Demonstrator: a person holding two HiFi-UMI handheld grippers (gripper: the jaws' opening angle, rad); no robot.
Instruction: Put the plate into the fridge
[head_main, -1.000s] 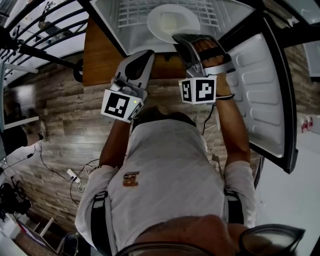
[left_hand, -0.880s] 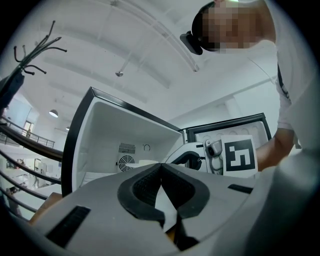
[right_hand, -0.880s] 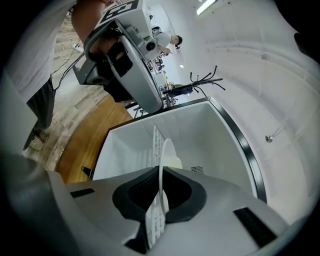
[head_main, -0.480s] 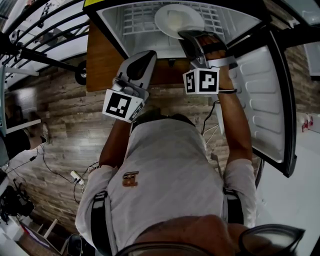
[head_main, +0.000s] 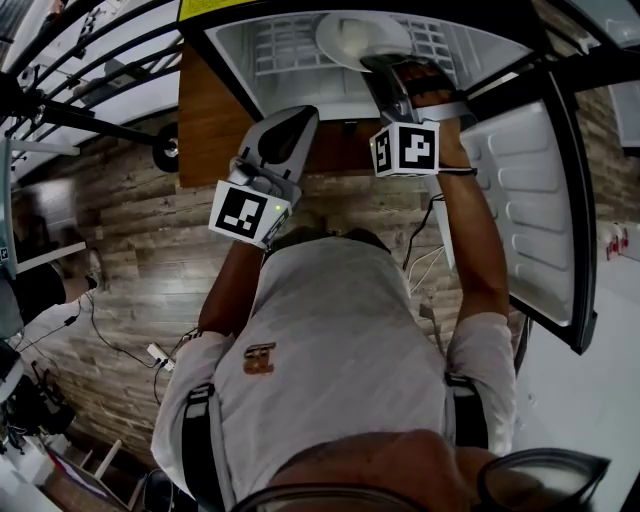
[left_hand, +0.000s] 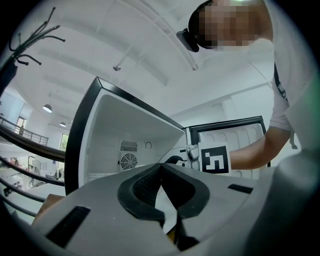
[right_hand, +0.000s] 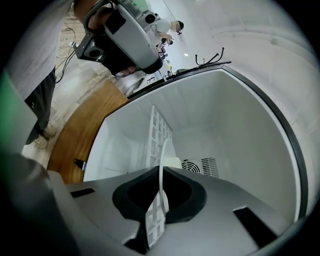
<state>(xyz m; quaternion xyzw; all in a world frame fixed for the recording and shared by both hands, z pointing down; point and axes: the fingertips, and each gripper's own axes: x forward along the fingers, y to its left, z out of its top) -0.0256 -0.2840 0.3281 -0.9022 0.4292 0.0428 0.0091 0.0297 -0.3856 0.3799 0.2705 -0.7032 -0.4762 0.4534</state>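
**K:** White liner walls bound the fridge (head_main: 235, 55) cavity at 12 o'clock in the head view; mouth fully open; door (head_main: 530, 180) swung out to 2 o'clock.

**M:** Plate?

**K:** plate (head_main: 350, 35) sits inside the cavity, over the wire shelf (head_main: 285, 42); right gripper (head_main: 385, 72) is clamped narrow on its near rim; the right gripper view shows that rim edge-on between the pads; can't tell whether the plate touches the shelf.

**M:** Room around it?

**K:** in the right gripper view the shelf runs just beside the plate at 9 o'clock; open cavity on the other side at 3 o'clock; back wall with the fan grille (right_hand: 192, 165) lies beyond, apart from the plate.

**M:** Left side?

**K:** left gripper (head_main: 298, 116) is outside the fridge, below its front edge at 11 o'clock; jaws together, nothing between them; near the right gripper, not touching.

**M:** Obstructions?

**K:** wooden panel (head_main: 210, 120) flanks the fridge at 10 o'clock; door stands on the right arm's 3 o'clock side; cables (head_main: 150, 350) lie on the plank floor (head_main: 130, 250) at 8 o'clock, well apart from both grippers.
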